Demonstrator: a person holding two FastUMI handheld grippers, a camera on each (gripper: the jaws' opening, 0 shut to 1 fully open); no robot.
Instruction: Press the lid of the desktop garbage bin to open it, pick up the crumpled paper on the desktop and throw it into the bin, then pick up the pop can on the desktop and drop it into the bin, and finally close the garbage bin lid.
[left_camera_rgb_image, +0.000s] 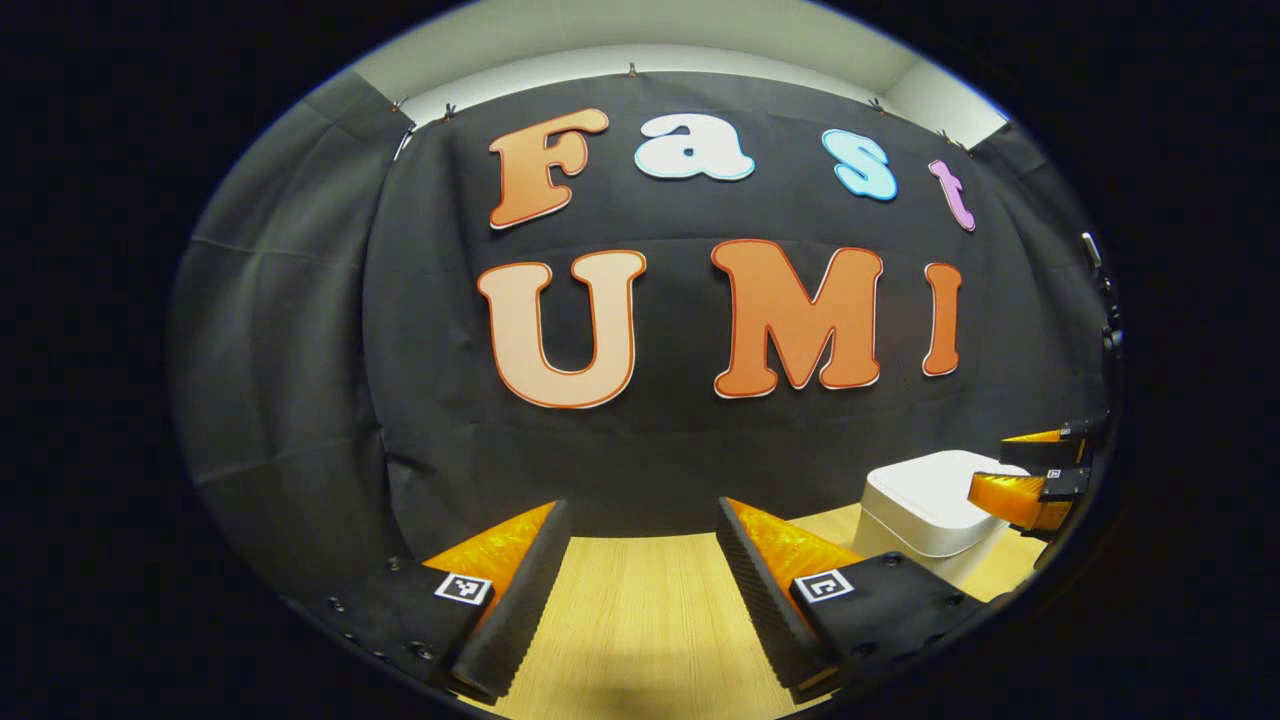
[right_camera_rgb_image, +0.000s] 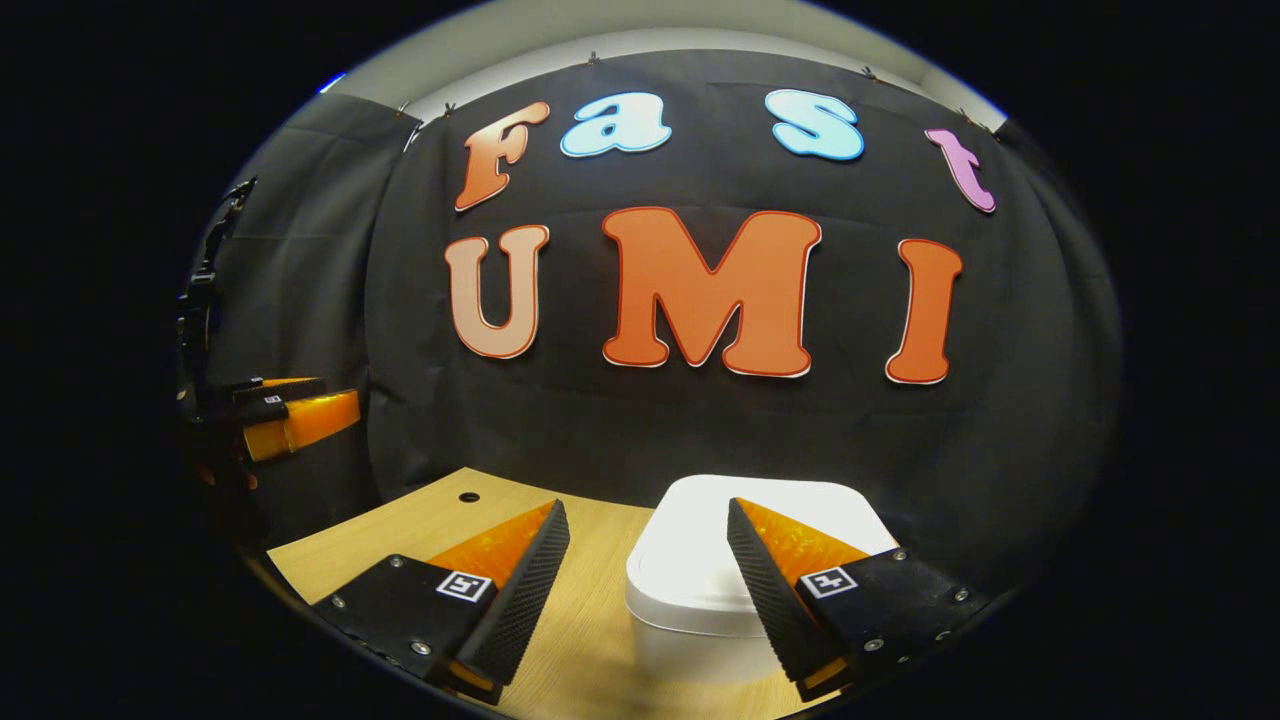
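Left gripper view, then right gripper view: bin lid down, right gripper the nearer.

Left gripper view: left gripper (left_camera_rgb_image: 640, 570), fingers apart on nothing, above the bare desktop (left_camera_rgb_image: 650, 610); garbage bin (left_camera_rgb_image: 925, 505) lies well to its right, with the right gripper (left_camera_rgb_image: 1035, 475) at the bin's far side. Right gripper view: right gripper, fingers apart and empty, hangs just short of the bin, lid (right_camera_rgb_image: 720, 545) directly ahead and below; left gripper (right_camera_rgb_image: 285, 415) is well left of the bin, its fingers' state unclear there. Judgement: the press falls to the right.
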